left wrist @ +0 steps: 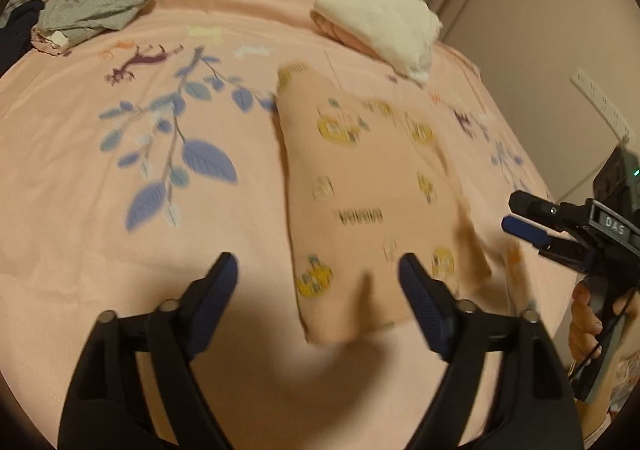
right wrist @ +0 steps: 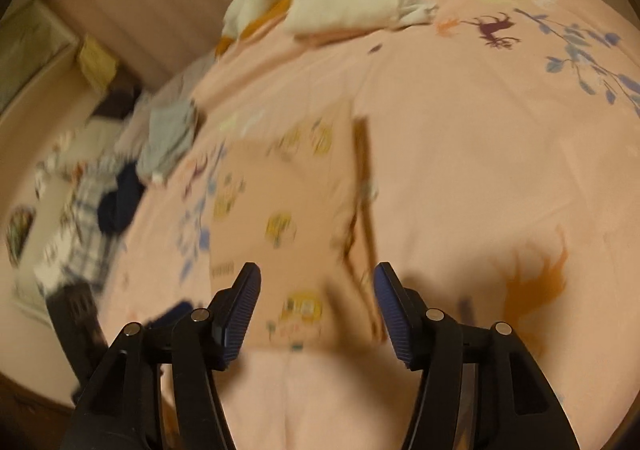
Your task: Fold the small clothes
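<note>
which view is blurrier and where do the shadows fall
Right wrist view: heavier motion blur, smearing the pink garment and clothes pile. Left wrist view: milder blur; shadow pools on the bedsheet beneath the left tongs. Both show fisheye bending.

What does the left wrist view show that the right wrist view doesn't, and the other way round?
Only the left wrist view shows the right gripper from outside, the hand holding it, and a wall outlet strip. Only the right wrist view shows the plaid cloth off the bed's edge and an orange deer print. Both share the pink printed garment lying partly folded on the pink bedspread, the white folded pile, the grey garment, and open jaws holding nothing.
</note>
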`<state>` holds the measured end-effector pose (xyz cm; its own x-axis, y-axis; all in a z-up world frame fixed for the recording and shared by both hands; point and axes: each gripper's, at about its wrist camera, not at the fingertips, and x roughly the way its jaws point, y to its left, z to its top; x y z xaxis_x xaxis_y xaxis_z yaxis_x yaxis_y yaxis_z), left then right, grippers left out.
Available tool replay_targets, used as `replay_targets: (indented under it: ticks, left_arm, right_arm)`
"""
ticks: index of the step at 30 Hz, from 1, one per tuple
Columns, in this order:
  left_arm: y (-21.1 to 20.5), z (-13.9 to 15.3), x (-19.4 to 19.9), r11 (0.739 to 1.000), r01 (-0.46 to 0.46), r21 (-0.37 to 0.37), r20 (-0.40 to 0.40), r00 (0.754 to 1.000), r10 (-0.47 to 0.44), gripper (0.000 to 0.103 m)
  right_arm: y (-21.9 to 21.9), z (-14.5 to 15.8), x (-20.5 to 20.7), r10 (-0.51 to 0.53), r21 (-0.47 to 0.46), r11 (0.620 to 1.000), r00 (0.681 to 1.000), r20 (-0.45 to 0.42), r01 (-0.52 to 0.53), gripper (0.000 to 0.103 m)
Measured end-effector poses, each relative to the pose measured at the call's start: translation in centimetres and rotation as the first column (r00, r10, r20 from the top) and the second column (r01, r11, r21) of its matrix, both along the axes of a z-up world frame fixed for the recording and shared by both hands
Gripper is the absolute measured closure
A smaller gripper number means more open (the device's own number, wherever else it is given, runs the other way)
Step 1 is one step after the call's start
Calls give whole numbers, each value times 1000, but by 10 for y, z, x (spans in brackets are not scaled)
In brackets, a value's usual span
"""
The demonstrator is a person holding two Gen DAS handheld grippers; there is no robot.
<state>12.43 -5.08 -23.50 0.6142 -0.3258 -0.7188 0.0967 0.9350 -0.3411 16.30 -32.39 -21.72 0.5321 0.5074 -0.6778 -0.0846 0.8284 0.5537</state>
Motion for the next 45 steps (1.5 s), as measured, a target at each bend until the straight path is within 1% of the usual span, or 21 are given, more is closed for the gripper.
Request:
replay_targets:
  ticks: [3,8,10,12,14,17,21,22,23,24,26,27,28,30,32,34,36,38,40,43,45]
  left_arm:
    - [7,1,14,1000,-9,-16,-2,1000,9,18]
    - [12,-9,39,996,-41,-80,-56,998,36,17]
    - [10,-17,48,994,-37,-107,-87,996,28,17]
    - [7,-25,57,990,-28,-140,-124,992,10,17]
    - [3,-26,62,988,-26,-154,-111,994,9,14]
    - [-4,-27,69,983,2,-185,-99,995,-21,14]
    - [-21,-30,82,965,93,-246,-116,985,-124,15]
    - [-24,-30,85,966,98,-238,-115,985,-128,20]
    - [-27,-31,87,972,87,-218,-116,987,-115,39]
    - [-28,-32,89,977,73,-201,-124,987,-99,48]
    - [-24,-33,92,974,63,-219,-132,987,-94,69]
    - [-22,-30,91,970,65,-233,-127,987,-96,73]
    - [-20,-25,89,972,67,-224,-117,989,-95,77]
    - [-23,-8,83,983,89,-164,-75,992,-102,79]
    - [-23,20,69,993,89,-79,13,996,-89,79]
    - [-10,44,60,992,79,-93,60,995,-74,79]
    - [10,67,52,988,65,-139,95,994,-52,79]
    - [29,90,46,983,59,-174,126,991,-38,79]
    - [45,107,35,984,45,-173,164,986,-16,78]
    - [66,109,20,991,-8,-134,185,982,33,78]
    - [89,87,13,989,-61,-132,133,988,79,76]
  right_arm:
    - [-8,-9,19,-14,63,998,999,-37,16,39]
    - [-4,-44,47,5,95,995,990,-143,9,39]
    - [-2,-56,52,15,135,991,986,-165,7,38]
    - [-4,-58,53,16,191,982,989,-146,12,33]
    - [-5,-59,56,22,255,967,990,-142,15,26]
    - [-4,-59,62,44,276,961,989,-141,-4,25]
    - [2,-59,65,76,290,956,991,-111,-40,27]
    - [5,-59,65,87,288,956,991,-102,-54,39]
    - [10,-59,66,99,268,961,990,-97,-70,50]
    - [14,-63,67,93,229,971,990,-106,-67,70]
    - [16,-67,70,84,239,969,991,-101,-58,77]
    - [15,-66,69,74,247,968,993,-93,-49,79]
    - [15,-64,66,62,243,969,994,-87,-40,81]
    - [18,-55,64,56,214,976,996,-75,-39,83]
    - [27,-30,59,81,170,982,997,-19,-77,83]
    - [41,0,53,114,106,987,993,45,-118,84]
    - [49,26,48,128,84,987,987,94,-136,84]
    - [58,55,43,151,107,980,977,151,-168,84]
    - [70,76,40,175,136,970,967,187,-201,84]
    - [97,90,38,228,115,959,948,222,-258,84]
    - [125,81,38,271,84,953,941,203,-292,84]
